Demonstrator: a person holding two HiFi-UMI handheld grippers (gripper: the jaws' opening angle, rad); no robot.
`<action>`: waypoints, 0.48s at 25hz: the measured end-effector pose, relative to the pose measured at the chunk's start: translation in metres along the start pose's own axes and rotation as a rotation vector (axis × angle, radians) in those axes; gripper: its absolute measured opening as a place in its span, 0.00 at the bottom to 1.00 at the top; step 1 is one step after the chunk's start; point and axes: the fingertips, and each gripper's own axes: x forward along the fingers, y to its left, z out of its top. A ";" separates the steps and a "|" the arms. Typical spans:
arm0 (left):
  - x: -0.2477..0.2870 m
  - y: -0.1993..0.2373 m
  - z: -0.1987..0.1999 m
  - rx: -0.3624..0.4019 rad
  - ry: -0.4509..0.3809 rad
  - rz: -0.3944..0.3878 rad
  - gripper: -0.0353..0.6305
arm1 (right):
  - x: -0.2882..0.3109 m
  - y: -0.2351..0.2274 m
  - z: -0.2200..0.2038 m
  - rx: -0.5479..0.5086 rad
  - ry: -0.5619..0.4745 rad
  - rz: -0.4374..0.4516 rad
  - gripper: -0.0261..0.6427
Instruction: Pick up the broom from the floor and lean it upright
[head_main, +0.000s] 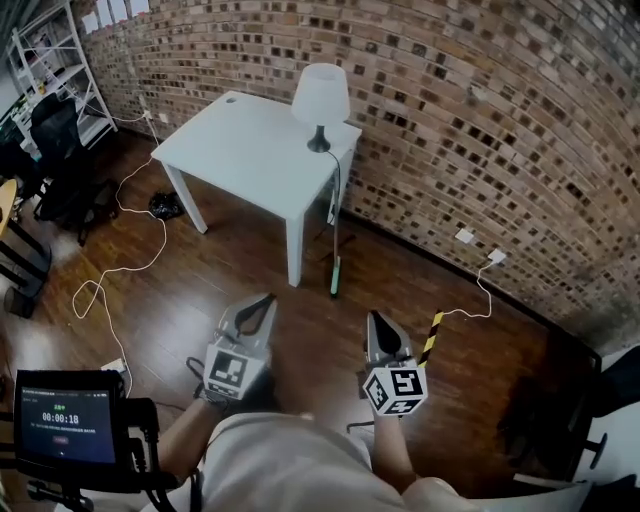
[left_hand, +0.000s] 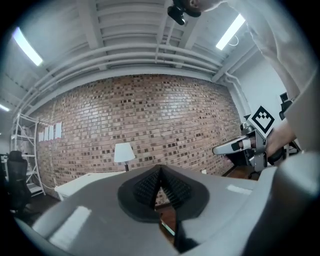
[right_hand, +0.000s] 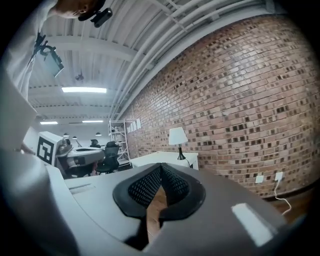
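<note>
We are finding the left hand-held gripper (head_main: 266, 302) and right hand-held gripper (head_main: 374, 320) both closed, empty, ribbed black pads (left_hand: 145, 187) meeting. The broom (head_main: 335, 278), a slim pole with pale green end, is showing ahead between them, beside a corner of the white bench (head_main: 250, 150).

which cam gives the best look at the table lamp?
Head view. The lamp is largest there, with its white shade and dark base both clear, standing near the wall-side corner of the white table. In the left gripper view the lamp is whole but small and far off; the same goes for the right gripper view.
</note>
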 end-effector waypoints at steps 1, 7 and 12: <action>-0.009 -0.010 -0.001 -0.002 0.017 0.004 0.06 | -0.013 -0.003 -0.003 0.003 0.011 0.002 0.06; -0.055 -0.042 -0.008 -0.013 0.069 0.007 0.06 | -0.070 -0.003 -0.015 -0.038 0.029 -0.012 0.06; -0.082 -0.044 -0.009 -0.009 0.071 0.020 0.06 | -0.091 0.011 -0.022 -0.058 0.034 -0.016 0.06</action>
